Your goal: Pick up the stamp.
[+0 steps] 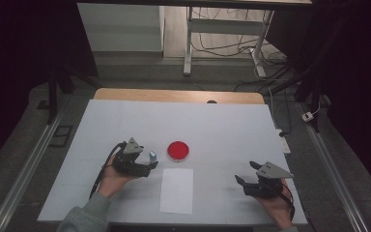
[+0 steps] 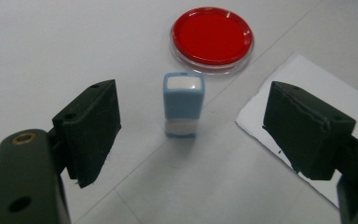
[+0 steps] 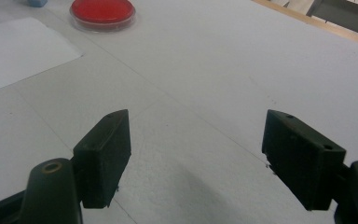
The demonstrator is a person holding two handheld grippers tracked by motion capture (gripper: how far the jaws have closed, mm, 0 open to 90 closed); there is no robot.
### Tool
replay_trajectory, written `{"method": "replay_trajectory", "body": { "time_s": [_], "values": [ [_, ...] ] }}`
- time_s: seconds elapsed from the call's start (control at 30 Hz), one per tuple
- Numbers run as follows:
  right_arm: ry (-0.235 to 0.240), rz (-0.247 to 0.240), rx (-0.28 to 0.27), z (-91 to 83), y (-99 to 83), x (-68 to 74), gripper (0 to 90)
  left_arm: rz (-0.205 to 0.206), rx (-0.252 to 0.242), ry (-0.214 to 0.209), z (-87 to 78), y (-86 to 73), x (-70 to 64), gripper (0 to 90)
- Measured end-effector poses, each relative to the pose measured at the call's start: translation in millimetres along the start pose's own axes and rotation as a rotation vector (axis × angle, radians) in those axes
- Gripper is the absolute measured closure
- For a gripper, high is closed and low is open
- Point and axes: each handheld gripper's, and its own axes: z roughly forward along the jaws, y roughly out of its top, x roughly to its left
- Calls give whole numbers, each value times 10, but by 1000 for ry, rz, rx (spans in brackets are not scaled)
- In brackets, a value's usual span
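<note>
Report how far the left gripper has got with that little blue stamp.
Done: nothing yet; the blue stamp stands upright on the table, untouched. In hand: the left gripper is open, one jaw either side of the stamp and clear of it. Left: closing on it and lifting; probably the red ink pad and white paper come after. The right gripper is open, idle.
</note>
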Motion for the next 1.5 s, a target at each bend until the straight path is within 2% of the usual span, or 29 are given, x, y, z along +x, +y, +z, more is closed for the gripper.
{"method": "replay_trajectory", "body": {
  "time_s": [0.27, 0.5, 0.83, 0.97, 1.07, 1.33, 1.5],
  "values": [
    [-4, 5, 7, -4, -3, -9, 236, -11, 8, 5, 106, 48, 25, 187],
    [0, 6, 6, 9, -8, -7, 237, 6, 22, 3, 152, 40, 14, 218],
    [-2, 5, 11, 11, -11, -9, 237, 18, 30, 23, 163, 21, 21, 354],
    [-1, 6, 14, 13, -13, -7, 237, 23, 25, 19, 163, 12, 23, 421],
    [0, 6, 15, 15, -13, -7, 237, 31, 17, 15, 158, 7, 19, 508],
    [-1, 6, 17, 17, -17, -10, 237, 47, 10, 2, 157, -7, 14, 640],
    [-1, 4, 17, 16, -18, -9, 237, 58, 7, -2, 155, -7, 3, 665]
  ]
}}
